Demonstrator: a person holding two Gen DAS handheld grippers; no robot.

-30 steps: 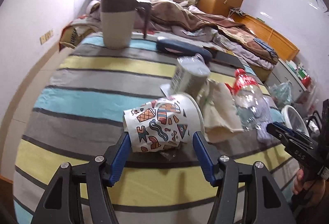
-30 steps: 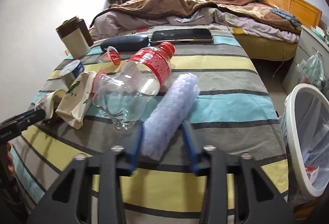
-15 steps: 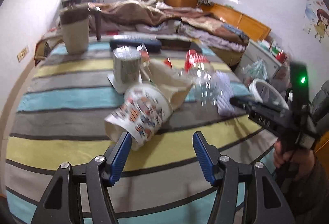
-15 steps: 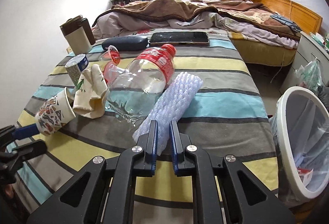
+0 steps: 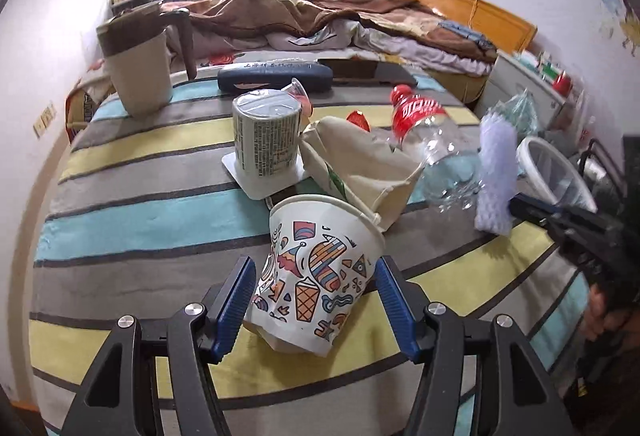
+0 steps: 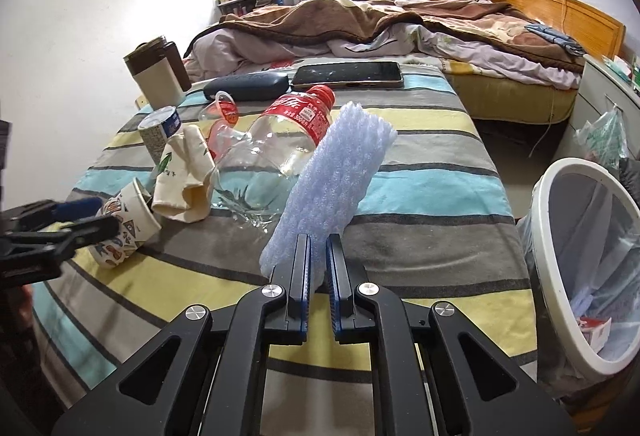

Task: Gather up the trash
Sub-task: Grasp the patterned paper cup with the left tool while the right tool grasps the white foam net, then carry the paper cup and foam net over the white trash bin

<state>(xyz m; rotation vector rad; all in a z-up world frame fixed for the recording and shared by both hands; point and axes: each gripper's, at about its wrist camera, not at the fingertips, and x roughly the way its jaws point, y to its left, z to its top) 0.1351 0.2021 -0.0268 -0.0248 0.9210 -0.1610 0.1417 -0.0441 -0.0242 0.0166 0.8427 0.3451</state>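
A patterned paper cup (image 5: 316,272) lies tilted on the striped table between the fingers of my left gripper (image 5: 316,300), which is open around it; whether the pads touch it I cannot tell. The cup also shows in the right wrist view (image 6: 124,224). My right gripper (image 6: 318,272) is shut on a pale blue foam sheet (image 6: 332,180) and holds it lifted off the table; it shows in the left wrist view too (image 5: 496,172). A crushed clear bottle with a red label (image 6: 276,152), a beige crumpled bag (image 6: 182,176) and a tin can (image 5: 266,132) lie in the middle.
A white trash bin with a liner (image 6: 588,276) stands at the table's right. A beige and brown jug (image 5: 138,68), a dark glasses case (image 5: 276,76) and a phone (image 6: 348,74) lie at the far side. A bed is beyond.
My right gripper closed on the foam sheet and lifted it. My left gripper pulled off the cup, then came back around it; the cup now lies tilted with its rim away.
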